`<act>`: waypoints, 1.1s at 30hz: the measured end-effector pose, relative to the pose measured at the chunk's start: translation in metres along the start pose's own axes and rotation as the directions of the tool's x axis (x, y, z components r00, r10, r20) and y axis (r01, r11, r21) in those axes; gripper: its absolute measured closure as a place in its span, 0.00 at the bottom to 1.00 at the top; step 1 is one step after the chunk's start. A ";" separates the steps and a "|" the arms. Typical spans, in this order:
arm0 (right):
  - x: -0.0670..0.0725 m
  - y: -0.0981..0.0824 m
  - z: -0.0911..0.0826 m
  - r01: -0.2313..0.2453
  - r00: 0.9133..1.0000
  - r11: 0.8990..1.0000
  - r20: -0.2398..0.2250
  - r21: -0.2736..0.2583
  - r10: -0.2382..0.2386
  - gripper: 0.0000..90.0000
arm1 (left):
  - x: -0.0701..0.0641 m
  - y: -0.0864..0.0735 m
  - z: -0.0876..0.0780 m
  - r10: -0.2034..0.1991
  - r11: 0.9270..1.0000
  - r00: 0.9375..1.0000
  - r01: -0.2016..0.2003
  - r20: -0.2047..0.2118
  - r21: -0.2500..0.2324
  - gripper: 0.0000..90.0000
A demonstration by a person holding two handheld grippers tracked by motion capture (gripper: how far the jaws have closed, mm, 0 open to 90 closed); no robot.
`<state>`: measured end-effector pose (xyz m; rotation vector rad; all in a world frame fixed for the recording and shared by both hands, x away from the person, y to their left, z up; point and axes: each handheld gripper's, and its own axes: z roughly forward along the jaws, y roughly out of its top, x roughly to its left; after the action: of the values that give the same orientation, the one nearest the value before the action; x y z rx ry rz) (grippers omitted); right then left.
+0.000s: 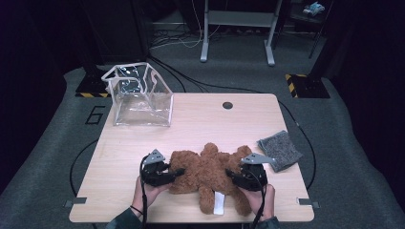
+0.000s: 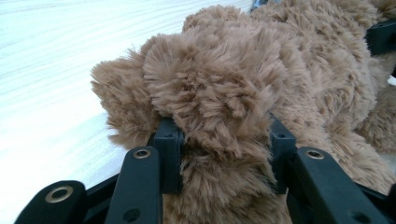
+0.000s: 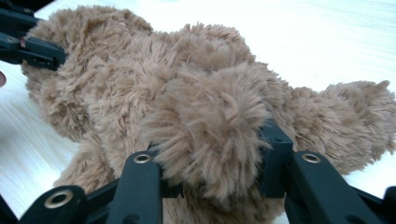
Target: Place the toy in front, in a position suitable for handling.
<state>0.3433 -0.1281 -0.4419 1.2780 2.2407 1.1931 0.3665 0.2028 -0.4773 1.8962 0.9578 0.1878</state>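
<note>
Brown plush bear (image 1: 207, 174) on the worktop (image 1: 200, 124), pinched by left hand-held gripper (image 1: 177, 172) and right hand-held gripper (image 1: 230, 174): grasp made, lift toward clear bag (image 1: 138, 95) apparently pending

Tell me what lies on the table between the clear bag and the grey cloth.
Bare tabletop with one dark round hole, seen in the high view.

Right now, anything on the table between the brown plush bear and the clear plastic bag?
Nothing visible. Both grippers, left and right, clamp the brown plush bear; bare wooden tabletop lies between it and the clear plastic bag. The grey felt cloth sits off to the right.
</note>
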 end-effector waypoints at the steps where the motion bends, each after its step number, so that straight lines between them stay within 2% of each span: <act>1: 0.000 0.001 -0.001 -0.019 1.000 1.000 0.002 -0.002 0.019 0.63 | 0.000 0.000 0.000 0.001 1.000 1.000 -0.001 -0.002 -0.001 0.67; 2: 0.000 0.001 -0.001 -0.019 1.000 1.000 0.002 -0.002 0.019 0.63 | 0.000 0.000 0.000 0.001 1.000 1.000 -0.001 -0.002 -0.001 0.67; 4: 0.003 0.002 -0.006 -0.001 0.999 1.000 0.034 -0.020 0.002 0.62 | 0.000 0.001 0.000 -0.001 1.000 1.000 0.001 -0.001 0.003 0.67; 6: 0.005 0.002 -0.013 0.022 0.998 0.999 0.058 -0.042 -0.019 0.68 | 0.000 0.001 0.000 0.000 1.000 1.000 0.000 0.001 0.004 0.67; 8: 0.005 0.002 -0.016 0.022 0.998 0.999 0.065 -0.037 -0.019 0.77 | 0.000 0.002 0.000 0.003 1.000 1.000 -0.003 0.001 0.005 0.67; 15: 0.008 0.003 -0.017 0.054 0.995 0.998 0.087 -0.039 -0.051 0.89 | 0.001 0.004 -0.001 0.006 1.000 1.000 -0.006 0.008 0.003 0.67; 26: 0.013 0.018 -0.025 0.092 0.990 0.994 0.110 -0.064 -0.085 0.92 | 0.003 0.012 -0.007 -0.018 1.000 0.999 0.019 0.050 -0.006 0.68; 28: 0.014 0.023 -0.027 0.103 0.989 0.992 0.116 -0.072 -0.094 0.92 | 0.003 0.015 -0.008 -0.025 1.000 0.998 0.025 0.056 -0.013 0.68; 33: 0.012 0.035 -0.028 0.119 0.986 0.989 0.128 -0.084 -0.108 0.92 | 0.006 0.031 -0.011 -0.006 1.000 0.999 0.007 0.048 -0.019 0.68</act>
<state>0.3403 -0.1236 -0.3959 1.1408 2.1153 1.1291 0.3820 0.2078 -0.4484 1.8721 0.9263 0.1461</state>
